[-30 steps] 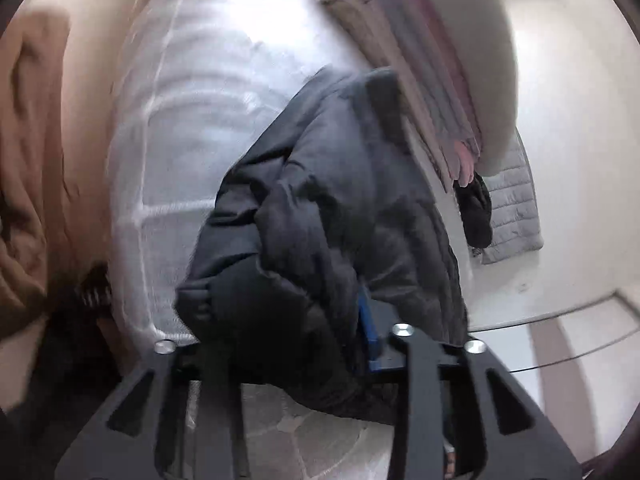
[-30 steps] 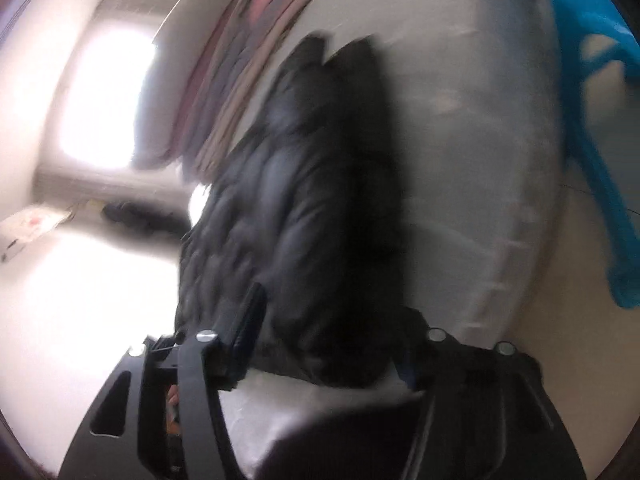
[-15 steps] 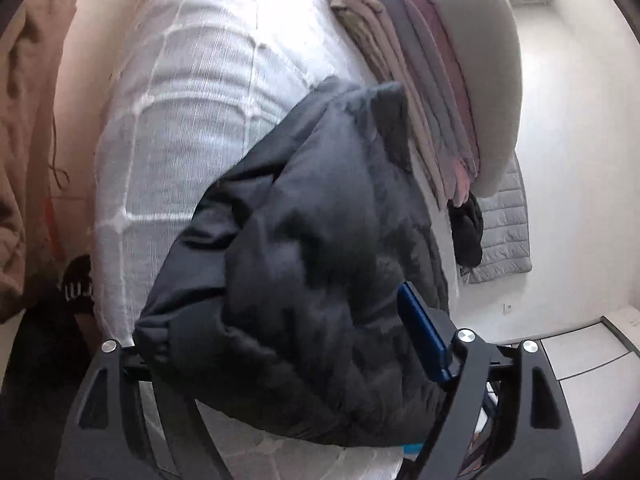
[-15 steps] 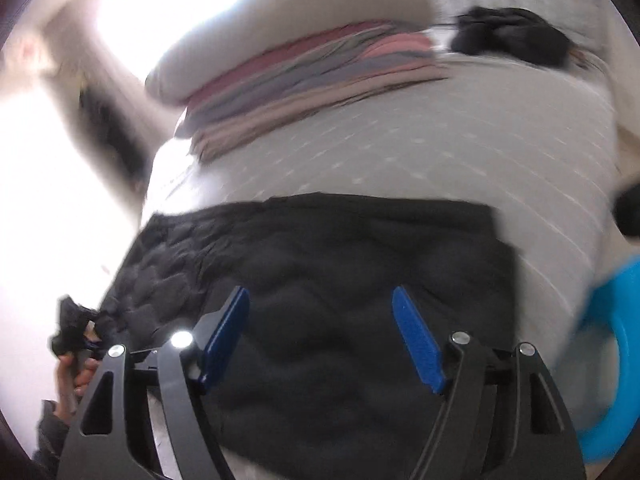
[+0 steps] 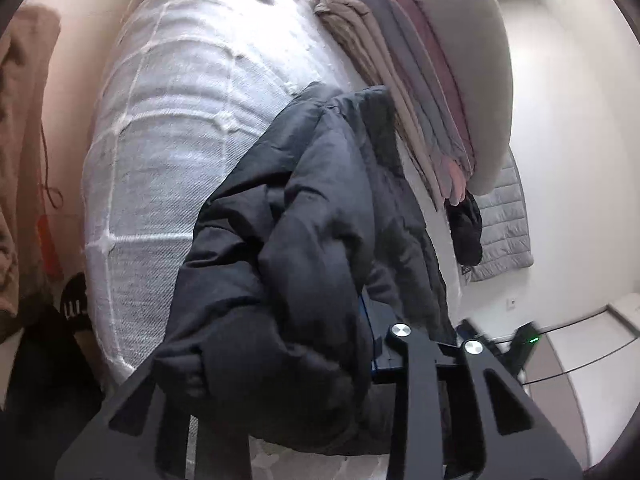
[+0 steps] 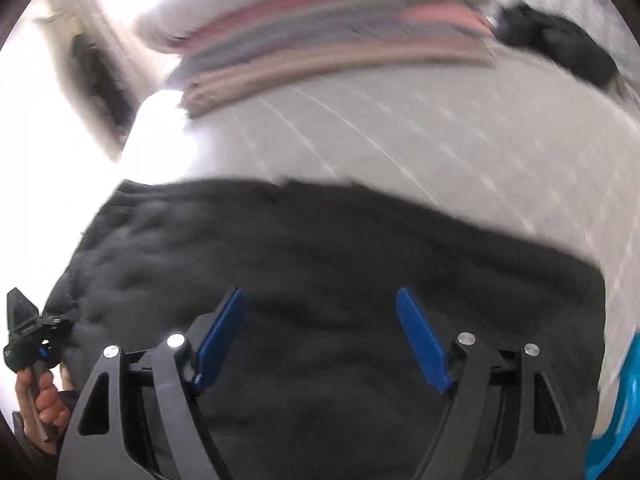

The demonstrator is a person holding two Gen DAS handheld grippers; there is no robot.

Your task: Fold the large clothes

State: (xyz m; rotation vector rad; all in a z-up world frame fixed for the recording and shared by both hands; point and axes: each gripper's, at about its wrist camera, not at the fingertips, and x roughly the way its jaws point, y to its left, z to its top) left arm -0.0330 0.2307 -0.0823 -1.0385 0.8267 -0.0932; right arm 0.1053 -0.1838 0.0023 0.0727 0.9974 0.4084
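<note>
A black puffer jacket (image 5: 320,220) lies along the near edge of a bed with a white checked cover (image 5: 168,140). My left gripper (image 5: 272,340) has a thick bunch of its near end between its fingers; the jaws are closing and the blue pad (image 5: 366,316) presses into the fabric. The other finger is buried under the jacket. In the blurred right wrist view the jacket (image 6: 320,248) spreads flat, and my left gripper (image 6: 28,332) pinches its left edge. My right gripper (image 6: 320,320) hovers over the jacket, jaws opening, with nothing between its pads.
A stack of folded clothes (image 5: 420,100) topped by a grey cushion (image 5: 472,60) sits on the bed beyond the jacket. A small black garment (image 6: 560,48) lies at the far side. A blue plastic chair (image 6: 616,420) stands at the right, brown cloth (image 5: 16,160) hangs at the left.
My left gripper opened wide around the jacket's end, then closed on it again. My right gripper let go of the jacket, rolled and swung round to face across the bed, opening wider.
</note>
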